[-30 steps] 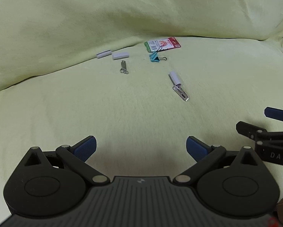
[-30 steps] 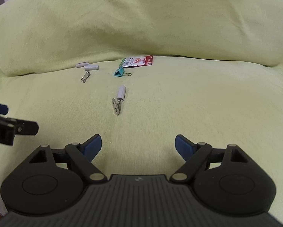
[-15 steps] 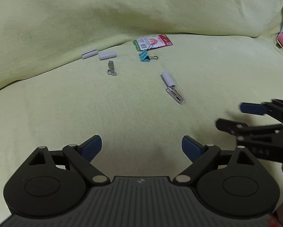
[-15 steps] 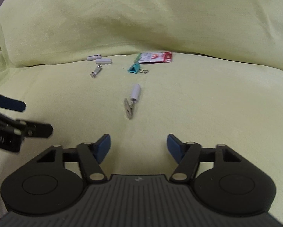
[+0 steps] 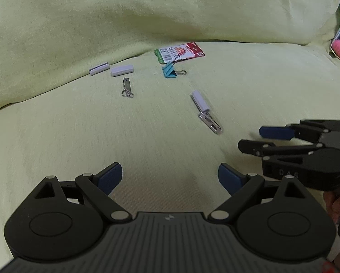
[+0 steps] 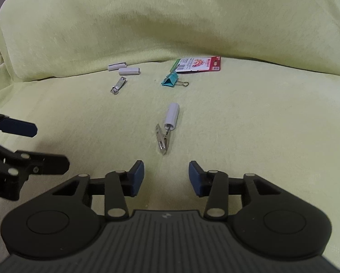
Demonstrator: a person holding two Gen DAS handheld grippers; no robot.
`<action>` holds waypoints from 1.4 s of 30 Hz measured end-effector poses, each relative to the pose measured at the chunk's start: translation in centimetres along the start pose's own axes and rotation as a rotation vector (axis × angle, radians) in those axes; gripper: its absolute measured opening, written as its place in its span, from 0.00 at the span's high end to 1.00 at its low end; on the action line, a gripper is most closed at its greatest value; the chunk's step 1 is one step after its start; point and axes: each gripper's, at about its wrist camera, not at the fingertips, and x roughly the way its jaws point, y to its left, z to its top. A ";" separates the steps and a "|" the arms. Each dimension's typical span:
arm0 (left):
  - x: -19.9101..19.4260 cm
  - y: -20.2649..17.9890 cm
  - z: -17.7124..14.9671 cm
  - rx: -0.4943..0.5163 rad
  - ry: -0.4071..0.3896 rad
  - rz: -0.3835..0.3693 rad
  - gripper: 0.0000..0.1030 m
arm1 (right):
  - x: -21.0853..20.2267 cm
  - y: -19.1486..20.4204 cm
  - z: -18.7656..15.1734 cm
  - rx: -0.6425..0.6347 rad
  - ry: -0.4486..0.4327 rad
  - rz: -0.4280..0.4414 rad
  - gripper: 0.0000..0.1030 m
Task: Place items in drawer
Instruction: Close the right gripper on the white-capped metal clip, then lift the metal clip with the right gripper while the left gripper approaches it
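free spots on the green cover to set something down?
Bare: the yellow-green fabric cover right of the grey tube with metal clip, and left of it below the small nail clipper. Crowded: the back row around the teal binder clip.

Left wrist: low over the yellow-green cloth [image 5: 147,150], facing forward along its own fingers.
Right wrist: equally low, nearer the metal clip [image 6: 162,140].
Shared: the clip, the teal binder clip [image 5: 169,71], and each view catches the other gripper at its edge.

Back left: two caps [image 6: 123,68], clipper [image 6: 118,85] before them.
Back right: card [image 6: 198,64], binder clip [image 6: 173,79] before it.
Front: metal clip [image 6: 167,127].
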 end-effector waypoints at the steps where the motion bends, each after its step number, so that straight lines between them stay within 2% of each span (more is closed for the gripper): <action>1: 0.1 0.1 0.3 -0.005 -0.001 -0.001 0.12 | 0.3 0.0 0.1 -0.006 -0.001 0.001 0.64; 8: 1.6 0.8 1.8 -0.038 0.003 -0.021 0.17 | 3.0 0.1 1.3 -0.022 0.004 0.006 0.75; 10: 2.3 1.0 2.2 -0.052 0.014 -0.037 0.22 | 3.9 0.1 1.5 -0.028 0.012 0.006 0.75; 18: 4.2 2.0 3.4 -0.101 0.037 -0.060 0.25 | 6.0 0.3 2.4 -0.031 0.012 0.038 0.77; 20: 4.6 2.2 3.7 -0.108 0.043 -0.065 0.29 | 6.4 0.2 2.5 -0.022 0.015 0.051 0.79; 24: 5.5 2.7 4.3 -0.127 0.063 -0.078 0.33 | 6.7 -0.4 2.4 0.030 0.006 0.075 0.80; 27: 6.0 2.9 4.6 -0.145 0.077 -0.095 0.36 | 7.0 -0.9 2.4 0.075 0.007 0.100 0.85; 31: 6.3 2.9 4.8 -0.156 0.084 -0.101 0.36 | 6.7 -0.6 2.1 0.083 -0.003 0.101 0.86; 33: 6.3 2.9 4.9 -0.162 0.087 -0.105 0.37 | 6.6 -0.5 2.0 0.087 -0.009 0.101 0.90; 42: 6.6 2.1 5.1 -0.177 0.129 -0.153 0.44 | 4.9 0.6 0.6 0.074 -0.038 0.075 0.91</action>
